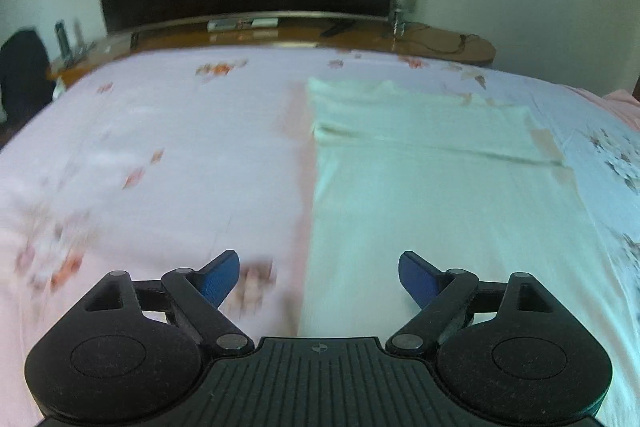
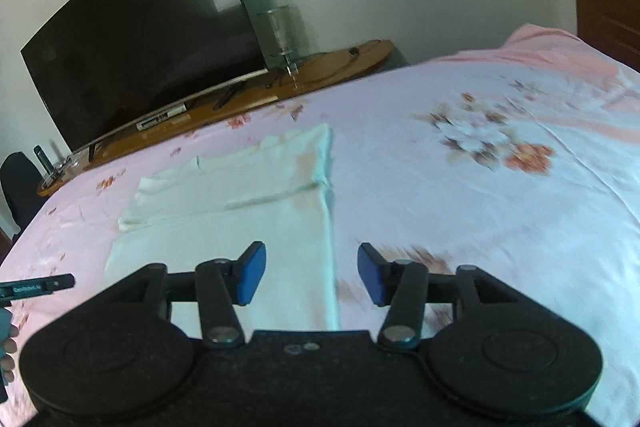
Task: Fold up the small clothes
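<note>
A pale mint-white garment (image 1: 432, 195) lies flat on the flowered pink bedsheet (image 1: 168, 155), its far part folded over in a band. My left gripper (image 1: 319, 279) hovers above the garment's left edge, jaws wide open, nothing between the blue pads (image 1: 220, 279). In the right wrist view the same garment (image 2: 248, 211) lies left of centre. My right gripper (image 2: 311, 273) hangs over its right edge, jaws open and empty. Part of the left gripper and a hand (image 2: 8, 343) show at the left edge of that view.
A large dark television (image 2: 140, 39) stands on a wooden bench (image 2: 320, 71) beyond the bed's far edge, with a glass vase (image 2: 282, 35) and cables beside it. A pink blanket (image 2: 552, 43) is bunched at the bed's right. A dark chair (image 1: 22, 71) stands at the left.
</note>
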The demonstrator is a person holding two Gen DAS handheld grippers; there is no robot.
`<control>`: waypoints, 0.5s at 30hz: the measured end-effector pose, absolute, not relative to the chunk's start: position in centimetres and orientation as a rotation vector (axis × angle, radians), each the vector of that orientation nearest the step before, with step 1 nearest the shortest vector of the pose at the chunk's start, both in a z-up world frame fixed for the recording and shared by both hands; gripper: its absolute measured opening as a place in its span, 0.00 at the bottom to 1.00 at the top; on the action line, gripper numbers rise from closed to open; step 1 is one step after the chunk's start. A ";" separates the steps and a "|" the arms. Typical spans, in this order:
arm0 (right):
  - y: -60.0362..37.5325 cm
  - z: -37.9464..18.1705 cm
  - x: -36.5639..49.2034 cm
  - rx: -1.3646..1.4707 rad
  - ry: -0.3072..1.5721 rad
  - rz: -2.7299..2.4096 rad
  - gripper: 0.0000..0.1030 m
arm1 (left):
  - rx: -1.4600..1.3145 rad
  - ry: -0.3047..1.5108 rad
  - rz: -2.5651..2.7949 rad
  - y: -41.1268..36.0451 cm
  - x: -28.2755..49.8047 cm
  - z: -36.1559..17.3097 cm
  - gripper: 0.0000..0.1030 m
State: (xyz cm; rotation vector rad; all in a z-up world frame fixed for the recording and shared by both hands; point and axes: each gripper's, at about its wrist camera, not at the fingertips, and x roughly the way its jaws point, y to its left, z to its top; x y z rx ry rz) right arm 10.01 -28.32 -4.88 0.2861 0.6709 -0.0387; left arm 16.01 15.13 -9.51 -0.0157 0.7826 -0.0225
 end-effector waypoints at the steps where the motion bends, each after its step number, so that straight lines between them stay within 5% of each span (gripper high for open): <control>1: -28.5 -5.1 9.0 0.288 0.682 -0.041 0.52 | -0.038 0.798 -0.017 15.7 14.7 -9.8 0.84; 9: -28.6 -9.3 3.8 0.346 0.822 0.010 0.53 | -0.205 0.870 0.030 18.8 8.0 -12.7 0.83; 12: -28.2 -10.7 3.1 0.374 0.862 0.035 0.53 | -0.264 0.909 0.026 19.4 6.3 -13.9 0.63; 15: -27.7 -11.7 2.6 0.385 0.896 0.058 0.52 | -0.321 0.937 0.042 19.8 5.3 -15.0 0.61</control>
